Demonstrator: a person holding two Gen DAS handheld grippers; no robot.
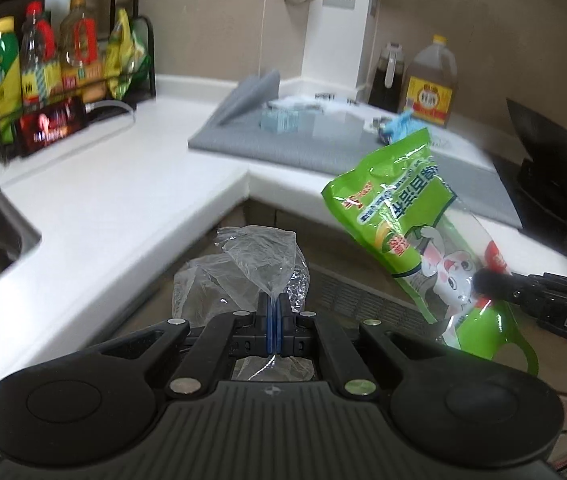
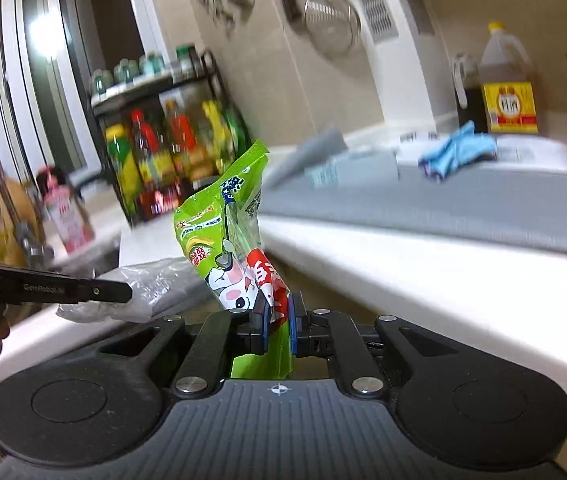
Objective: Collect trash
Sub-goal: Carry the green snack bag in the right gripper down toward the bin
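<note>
While off the white counter: both pieces of trash, in the air by its corner.
Left gripper: clamped on clear plastic bag.
Right gripper: pinching green snack packet near its lower end.
Grey mat: blue wrapper, more scraps.

Green cartoon-rabbit wrapper, clear plastic bag, grey mat.

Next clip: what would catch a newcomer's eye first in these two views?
The bright green snack bag with a cartoon rabbit, pinched in the right gripper off the white counter. Beside it, the left gripper is shut on a crumpled clear plastic bag. Behind, a black rack of colourful bottles stands against the wall, left of a grey mat.
</note>
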